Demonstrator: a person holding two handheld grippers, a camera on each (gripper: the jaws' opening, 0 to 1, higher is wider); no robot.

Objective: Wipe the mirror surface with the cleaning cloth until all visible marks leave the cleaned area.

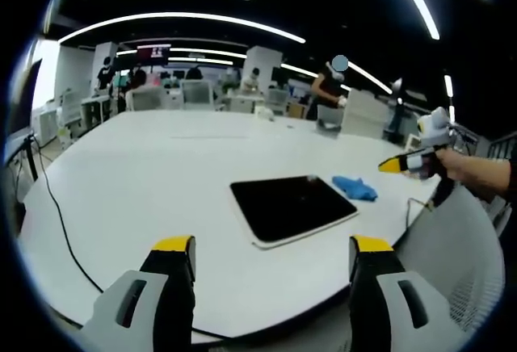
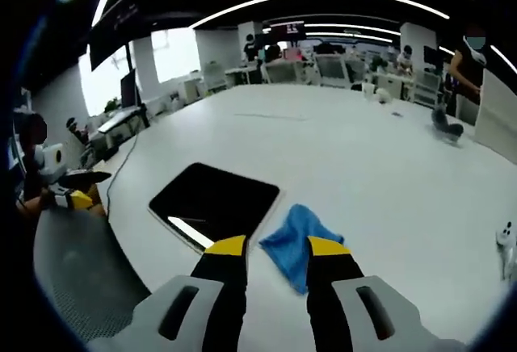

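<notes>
Presently the right gripper (image 2: 277,257) has its yellow-tipped jaws parted by a narrow gap with nothing between them, poised just above the near edge of the blue cleaning cloth (image 2: 297,241). The left gripper (image 1: 273,257) has its jaws spread wide and holds nothing; it hangs off the near edge of the white table (image 1: 145,182), well apart from the work. In the left gripper view the right gripper (image 1: 401,164) enters from the right, held in a hand (image 1: 462,166), near the cloth (image 1: 355,187). The cloth lies crumpled on the table just beside one short side of the mirror (image 2: 212,200); whether the two touch cannot be determined. The mirror (image 1: 289,207) is a flat, dark, rounded-corner panel with a pale rim, lying face up. Judged from its folds, the cloth is light and soft and will bunch under the jaws; take hold at a raised fold near its middle so that a pad of fabric hangs below the tips. The mirror is likely rigid, smooth and fragile, and may slide on the table under sideways pressure. A black cable (image 1: 56,215) crosses the tabletop on its far side. No marks on the mirror can be resolved, and no brand, label or legible writing is discernible.
</notes>
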